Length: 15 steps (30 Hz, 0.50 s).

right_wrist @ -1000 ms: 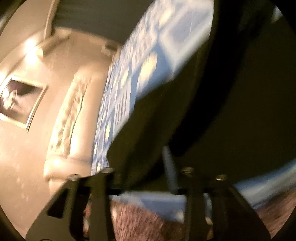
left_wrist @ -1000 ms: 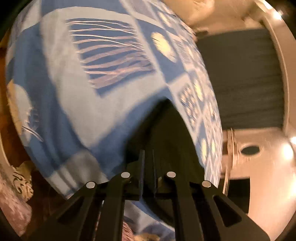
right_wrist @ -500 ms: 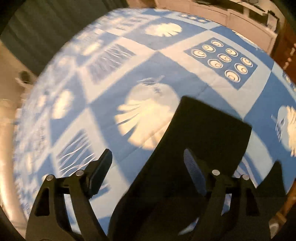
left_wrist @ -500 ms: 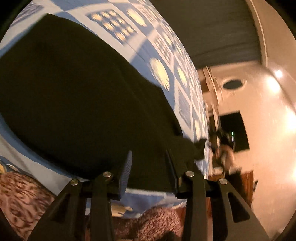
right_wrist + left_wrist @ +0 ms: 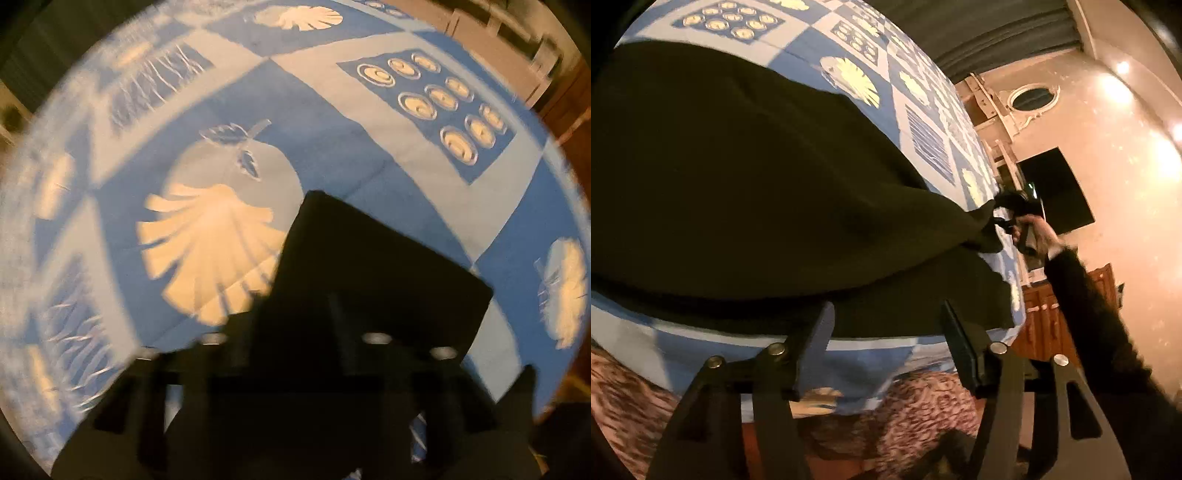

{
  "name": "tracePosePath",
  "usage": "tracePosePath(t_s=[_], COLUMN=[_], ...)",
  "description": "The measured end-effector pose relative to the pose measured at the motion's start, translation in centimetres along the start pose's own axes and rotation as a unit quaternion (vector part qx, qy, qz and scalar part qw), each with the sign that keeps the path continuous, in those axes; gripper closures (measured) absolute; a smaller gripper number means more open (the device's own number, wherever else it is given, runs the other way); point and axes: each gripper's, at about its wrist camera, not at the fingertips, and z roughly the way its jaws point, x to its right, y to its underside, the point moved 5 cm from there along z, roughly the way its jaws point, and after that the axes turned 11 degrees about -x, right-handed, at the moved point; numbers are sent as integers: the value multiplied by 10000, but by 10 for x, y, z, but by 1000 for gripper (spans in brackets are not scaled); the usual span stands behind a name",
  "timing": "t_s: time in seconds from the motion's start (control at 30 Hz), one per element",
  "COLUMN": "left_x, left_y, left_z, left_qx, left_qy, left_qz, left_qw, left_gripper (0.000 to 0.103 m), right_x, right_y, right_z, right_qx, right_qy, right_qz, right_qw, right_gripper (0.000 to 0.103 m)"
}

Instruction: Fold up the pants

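Dark pants [image 5: 746, 177] lie spread on a blue sheet with shell prints [image 5: 923, 140]. My left gripper [image 5: 886, 343] is open and empty, its fingers just short of the pants' near edge. The right gripper [image 5: 1008, 218] shows in the left wrist view at the pants' far end, pinching a bunched corner of the cloth. In the right wrist view the pants [image 5: 369, 266] cover the right gripper [image 5: 295, 332]; its fingers are dark and blurred against the cloth, close together.
The blue sheet [image 5: 332, 155] covers a bed. A patterned brown blanket [image 5: 923, 406] lies below the sheet's near edge. A wooden cabinet [image 5: 1052, 321], a beige wall and a dark doorway [image 5: 1056, 188] are to the right.
My left gripper let go of the pants, opened and pulled back from the edge. My right gripper opened half a second ago, then closed on the pants' corner.
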Motion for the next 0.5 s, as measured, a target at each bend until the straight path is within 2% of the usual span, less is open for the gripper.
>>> tracePosePath(t_s=[0.13, 0.2, 0.33, 0.37, 0.4, 0.5], left_x=[13, 17, 28, 30, 34, 43], left_y=[1, 1, 1, -1, -2, -4], left_z=[21, 31, 43, 45, 47, 59], left_qx=[-161, -201, 50, 134, 262, 493], left_qy=[290, 407, 786, 838, 901, 1033], left_qz=[-174, -305, -705, -780, -848, -979], left_qw=[9993, 9985, 9944, 9933, 9920, 9886], left_gripper=[42, 35, 34, 33, 27, 25], right_x=[31, 44, 77, 86, 97, 116], right_y=[21, 31, 64, 71, 82, 105], right_z=[-31, -48, -84, -92, -101, -115], right_qx=[246, 370, 729, 814, 898, 1044], right_qy=[-949, -1323, -2069, -2192, -2357, -2633], right_qz=[93, 129, 134, 132, 110, 73], right_qw=[9951, 9904, 9756, 9722, 9676, 9590], right_gripper=[94, 94, 94, 94, 94, 94])
